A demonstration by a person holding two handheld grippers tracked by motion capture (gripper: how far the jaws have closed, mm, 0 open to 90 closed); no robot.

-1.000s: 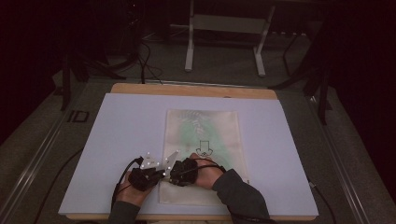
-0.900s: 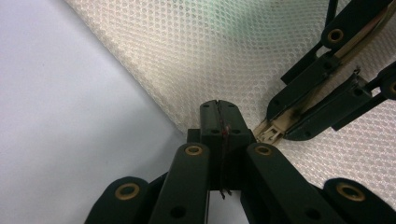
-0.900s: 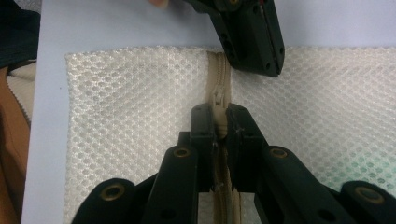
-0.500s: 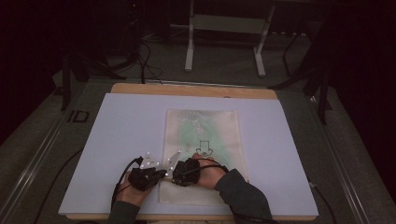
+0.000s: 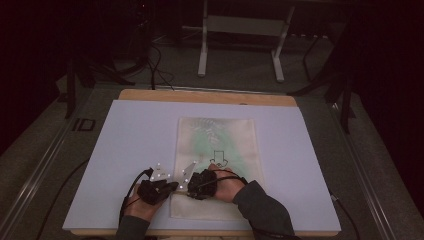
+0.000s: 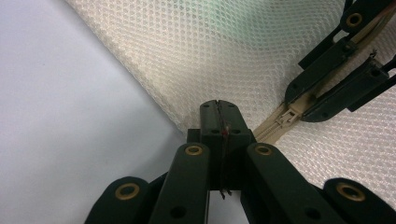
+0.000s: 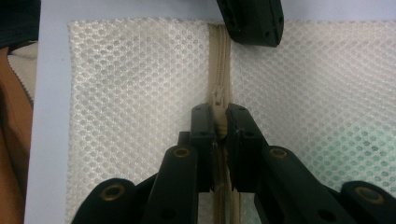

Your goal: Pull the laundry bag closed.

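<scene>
A white mesh bag (image 5: 217,150) with a green item inside lies flat on the white board (image 5: 125,150). A beige zipper (image 7: 220,60) runs along the bag's near end. My left gripper (image 5: 174,187) (image 6: 218,114) is shut on the bag's edge at the zipper's end (image 6: 271,130). In the right gripper view its tip (image 7: 252,18) sits at the top, over that end. My right gripper (image 5: 190,186) (image 7: 219,122) is shut on the zipper pull (image 7: 217,100), a short way along the zipper. The two grippers point at each other, close together.
The board rests on a wooden table (image 5: 210,95). Cables (image 5: 127,197) trail from the grippers toward the near edge. A metal stand (image 5: 240,45) and dark floor lie beyond the table's far edge. Bare board stretches left and right of the bag.
</scene>
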